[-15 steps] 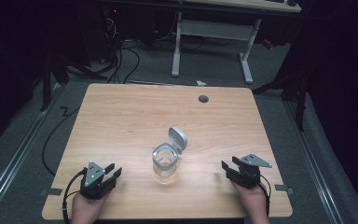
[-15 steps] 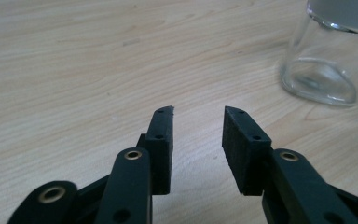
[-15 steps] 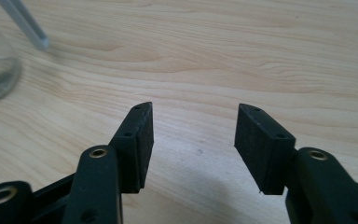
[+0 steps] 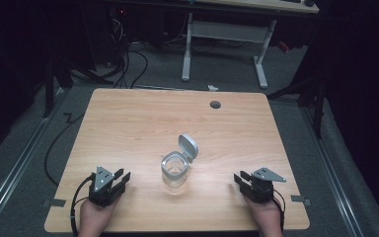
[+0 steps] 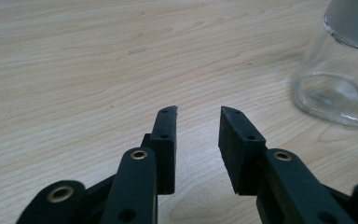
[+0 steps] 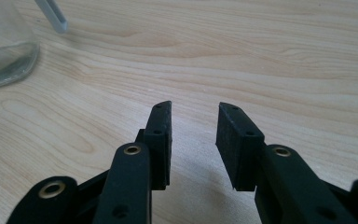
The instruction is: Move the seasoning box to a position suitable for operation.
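A clear glass jar stands upright near the middle front of the wooden table. A grey lid leans against its far right side. My left gripper rests at the table's front left, open and holding nothing, well left of the jar. In the left gripper view the gripper points at bare wood, with the jar at the upper right. My right gripper sits at the front right, open and holding nothing. In the right gripper view the gripper has the jar's base at the upper left.
A round cable hole sits near the table's far edge. Beyond the table stand a white desk frame and cables on a dark floor. A cable trails off the left side.
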A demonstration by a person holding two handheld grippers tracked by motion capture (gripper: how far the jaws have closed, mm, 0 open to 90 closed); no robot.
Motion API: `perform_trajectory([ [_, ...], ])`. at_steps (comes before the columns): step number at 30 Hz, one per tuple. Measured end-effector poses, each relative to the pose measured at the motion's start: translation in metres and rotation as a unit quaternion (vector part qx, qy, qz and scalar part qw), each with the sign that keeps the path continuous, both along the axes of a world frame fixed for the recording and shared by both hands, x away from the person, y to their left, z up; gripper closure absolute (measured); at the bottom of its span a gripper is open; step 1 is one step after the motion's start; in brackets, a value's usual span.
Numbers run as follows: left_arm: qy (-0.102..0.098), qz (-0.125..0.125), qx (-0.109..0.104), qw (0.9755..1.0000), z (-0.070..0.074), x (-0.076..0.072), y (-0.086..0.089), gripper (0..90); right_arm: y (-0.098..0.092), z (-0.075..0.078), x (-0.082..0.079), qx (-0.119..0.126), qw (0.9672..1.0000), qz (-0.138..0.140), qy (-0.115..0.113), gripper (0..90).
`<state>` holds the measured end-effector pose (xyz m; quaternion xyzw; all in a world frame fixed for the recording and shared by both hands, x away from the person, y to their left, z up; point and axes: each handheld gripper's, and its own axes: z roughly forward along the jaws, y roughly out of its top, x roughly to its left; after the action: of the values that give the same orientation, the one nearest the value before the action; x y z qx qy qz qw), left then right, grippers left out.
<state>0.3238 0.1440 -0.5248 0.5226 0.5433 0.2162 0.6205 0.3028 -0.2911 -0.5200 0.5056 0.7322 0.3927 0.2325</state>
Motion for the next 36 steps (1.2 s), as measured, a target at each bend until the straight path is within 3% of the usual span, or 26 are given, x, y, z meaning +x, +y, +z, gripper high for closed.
perform_trajectory([
  [8, 0.007, -0.014, -0.002, 0.9999, -0.0010, -0.0024, 0.0000, 64.5, 0.0064, -0.0021, 0.0020, -0.005, 0.9999, 0.011, -0.003, 67.7],
  [15, 0.003, -0.006, -0.004, 1.0000, -0.0015, -0.0013, 0.0003, 58.7, 0.0091, -0.0043, 0.0027, -0.003, 0.9999, 0.016, -0.003, 66.0],
  [26, 0.000, -0.005, 0.005, 1.0000, -0.0021, -0.0013, -0.0016, 58.6, 0.0080, -0.0043, 0.0006, 0.001, 0.9997, 0.022, -0.007, 63.6],
  [33, 0.000, -0.006, 0.003, 1.0000, -0.0022, -0.0010, -0.0016, 58.7, 0.0093, -0.0051, 0.0010, 0.001, 0.9997, 0.024, -0.004, 63.3],
  [36, 0.003, -0.006, -0.010, 0.9999, -0.0001, -0.0006, -0.0018, 58.7, 0.0096, -0.0049, 0.0005, -0.001, 0.9997, 0.024, -0.005, 63.1],
])
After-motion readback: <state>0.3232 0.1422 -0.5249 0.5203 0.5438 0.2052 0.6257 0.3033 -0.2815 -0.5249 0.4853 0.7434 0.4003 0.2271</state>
